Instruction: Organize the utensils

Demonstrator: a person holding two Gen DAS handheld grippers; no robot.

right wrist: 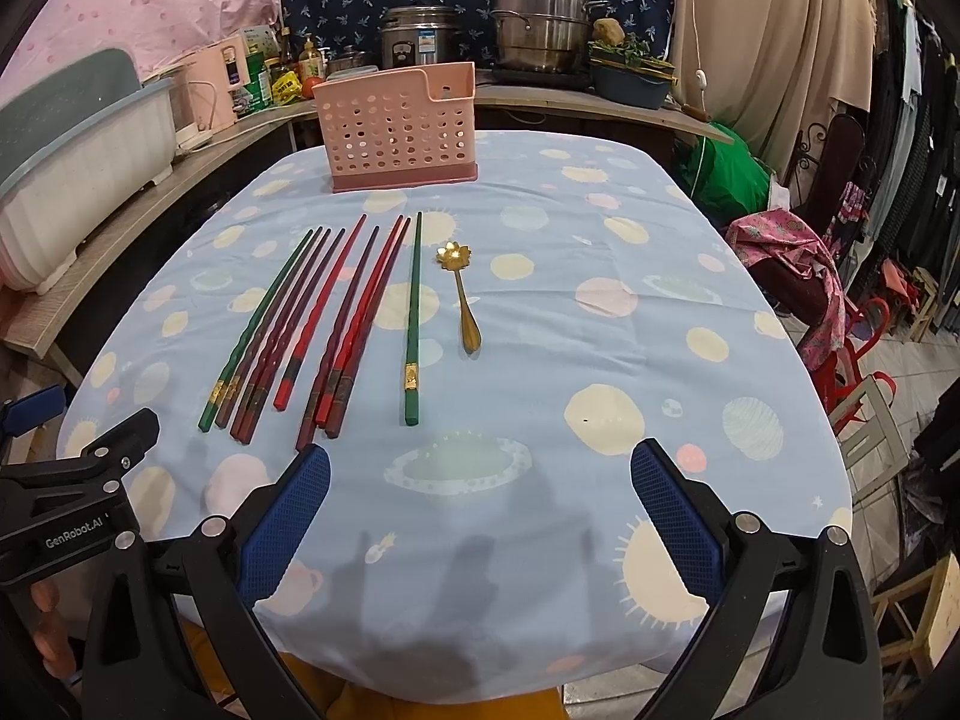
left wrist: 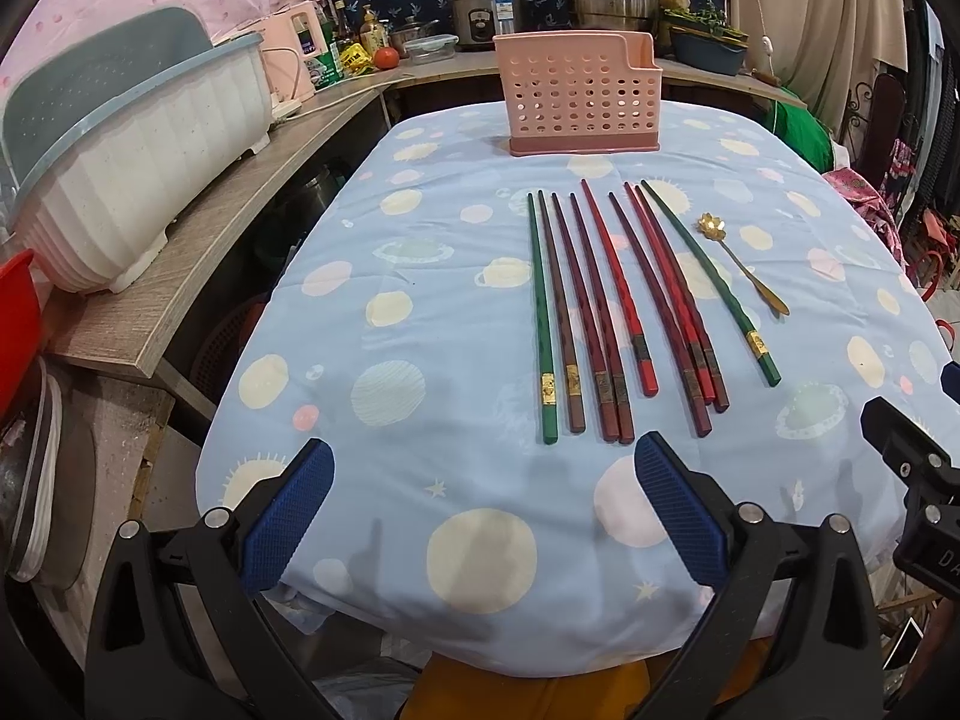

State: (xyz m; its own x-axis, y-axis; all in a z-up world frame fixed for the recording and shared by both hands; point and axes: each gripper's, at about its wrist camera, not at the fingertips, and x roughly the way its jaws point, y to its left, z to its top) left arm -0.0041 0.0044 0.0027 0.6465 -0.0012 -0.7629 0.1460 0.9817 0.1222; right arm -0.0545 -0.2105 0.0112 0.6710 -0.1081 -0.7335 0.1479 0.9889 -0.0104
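Several chopsticks (left wrist: 606, 312) (right wrist: 312, 330), green, brown and red, lie side by side on the blue patterned tablecloth (left wrist: 420, 360) (right wrist: 600, 360). A gold flower-bowled spoon (left wrist: 741, 264) (right wrist: 462, 294) rests just right of them. A pink perforated utensil holder (left wrist: 579, 96) (right wrist: 399, 129) stands at the table's far end. My left gripper (left wrist: 483, 462) hovers open over the near edge, just short of the chopstick ends. My right gripper (right wrist: 480, 468) is open too, nearer than the lone green chopstick (right wrist: 413, 318). Neither holds anything.
A white and blue dish rack (left wrist: 132, 162) (right wrist: 72, 168) sits on a wooden counter (left wrist: 240, 192) at the left. Pots, a rice cooker (left wrist: 489, 9) and bottles line the back shelf. Chairs and clothing (right wrist: 798, 276) crowd the right side.
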